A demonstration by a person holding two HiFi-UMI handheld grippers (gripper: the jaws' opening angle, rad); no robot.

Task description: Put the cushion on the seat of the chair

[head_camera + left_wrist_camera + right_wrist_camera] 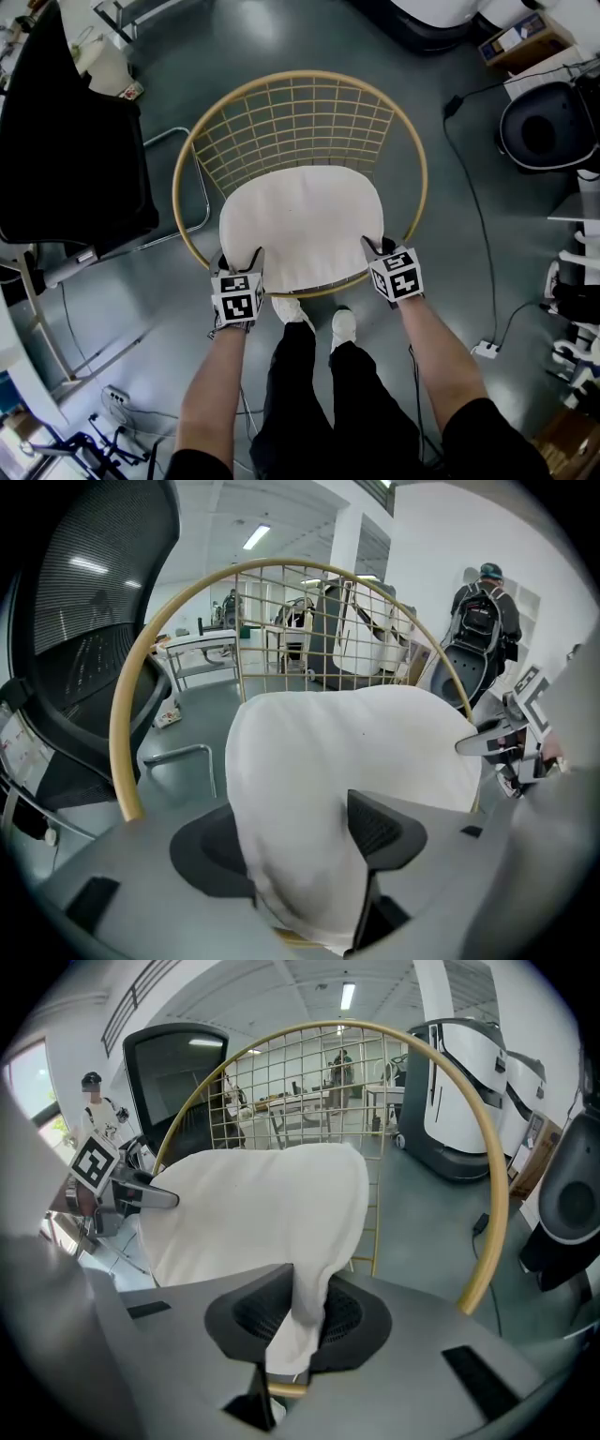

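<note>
A white cushion (300, 225) lies on the seat of a round wire chair with a tan rim (300, 77). My left gripper (239, 261) is at the cushion's near left corner. In the left gripper view that corner (356, 742) sits full and unpinched between the wide jaws of the left gripper (300, 841). My right gripper (378, 246) is at the near right corner. In the right gripper view it (300, 1312) is shut on the cushion (253, 1204), whose edge is squeezed thin between the pads.
A black office chair (66, 141) stands close on the left. A cable runs down the floor to a power strip (485, 350) on the right, by a black round unit (544, 131). The person's shoes (319, 319) are just under the chair's front rim.
</note>
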